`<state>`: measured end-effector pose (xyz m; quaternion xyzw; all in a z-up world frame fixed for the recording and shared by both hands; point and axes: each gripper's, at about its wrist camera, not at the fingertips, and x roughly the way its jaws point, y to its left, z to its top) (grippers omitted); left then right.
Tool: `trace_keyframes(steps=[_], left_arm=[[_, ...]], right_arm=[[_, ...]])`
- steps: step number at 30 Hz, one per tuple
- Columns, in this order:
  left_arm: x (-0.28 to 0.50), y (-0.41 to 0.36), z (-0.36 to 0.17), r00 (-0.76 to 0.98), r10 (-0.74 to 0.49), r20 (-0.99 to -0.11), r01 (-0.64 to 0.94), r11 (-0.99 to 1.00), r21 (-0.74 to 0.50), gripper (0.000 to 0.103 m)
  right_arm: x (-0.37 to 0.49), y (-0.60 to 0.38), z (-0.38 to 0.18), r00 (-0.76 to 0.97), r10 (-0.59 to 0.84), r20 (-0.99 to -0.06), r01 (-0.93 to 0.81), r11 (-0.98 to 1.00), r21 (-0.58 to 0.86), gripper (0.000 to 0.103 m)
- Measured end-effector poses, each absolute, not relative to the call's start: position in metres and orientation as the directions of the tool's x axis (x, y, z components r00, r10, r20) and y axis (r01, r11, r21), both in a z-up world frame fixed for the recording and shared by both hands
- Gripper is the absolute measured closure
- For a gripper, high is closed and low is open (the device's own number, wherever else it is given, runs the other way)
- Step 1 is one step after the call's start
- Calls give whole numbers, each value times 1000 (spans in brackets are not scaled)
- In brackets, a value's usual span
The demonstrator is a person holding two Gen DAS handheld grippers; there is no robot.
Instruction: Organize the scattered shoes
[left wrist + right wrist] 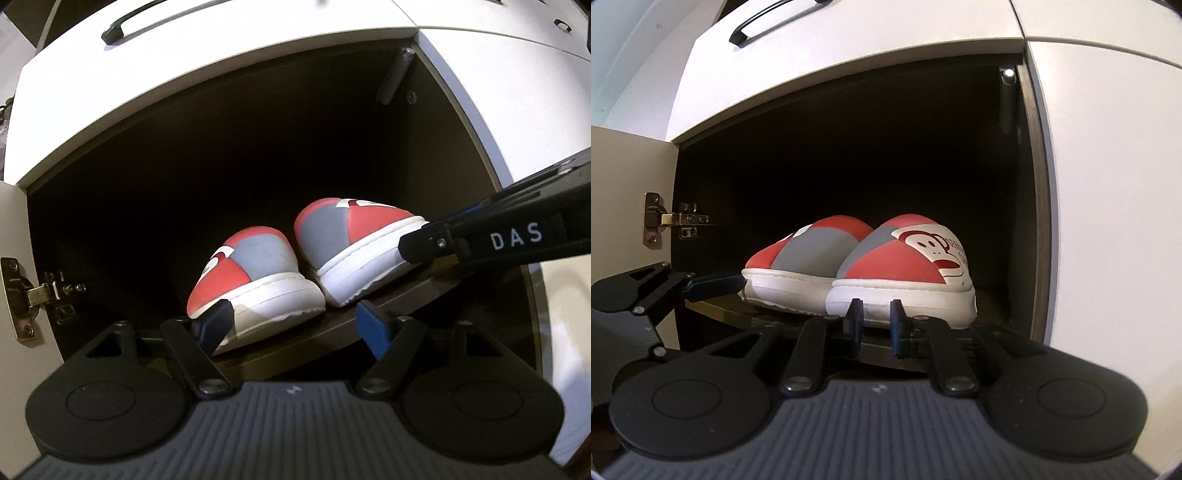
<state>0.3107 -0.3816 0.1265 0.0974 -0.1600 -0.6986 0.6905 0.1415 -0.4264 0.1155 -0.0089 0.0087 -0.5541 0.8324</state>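
Nearest to the shelf edge (746,314), the left gripper (295,317) is seen with its blue-padded fingers (373,325) spread apart; the heel of the left shoe (255,280) lies between them, but whether the pads press on it cannot be told. The right gripper (875,314) is held just in front of the shelf edge with its fingers drawn nearly together, and nothing is gripped between them. In the left wrist view the right gripper's arm is marked with the white letters "DAS" (517,236).

Just behind the shelf edge, the two red, grey and white shoes are set side by side, heels outward. On the right shoe (905,277) a cartoon monkey face (931,247) is printed, with partly hidden lettering beside it that cannot be read.

Left of the shelf edge, a metal hinge (665,221) is fixed to the open cabinet door (628,177). Above, a black handle (768,22) is mounted on a white drawer front (849,33).
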Motion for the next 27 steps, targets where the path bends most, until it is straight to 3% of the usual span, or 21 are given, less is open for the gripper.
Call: trace_keyframes(steps=[4,7,11,15,21,27], left_arm=[[316,-362,121,-31,-993,112,953,5,304,29],[321,-327,84,-57,-994,95,962,-29,273,25],[316,-327,38,-43,-999,-30,946,-51,319,26],[323,-358,-1,-33,-983,-178,956,-82,280,30],[328,-386,-18,-33,-968,-250,933,-119,339,33],[329,-403,-25,-26,-964,-264,922,-125,365,33]], right_arm=[[132,-418,109,399,-917,5,917,399,9,91],[126,-394,87,409,-912,9,912,409,-26,87],[142,-392,26,416,-897,-148,897,432,-96,87],[158,-419,-36,383,-874,-298,896,430,-109,88],[163,-434,-37,430,-869,-245,890,454,-47,88],[177,-450,-35,433,-860,-269,890,455,-22,88]])
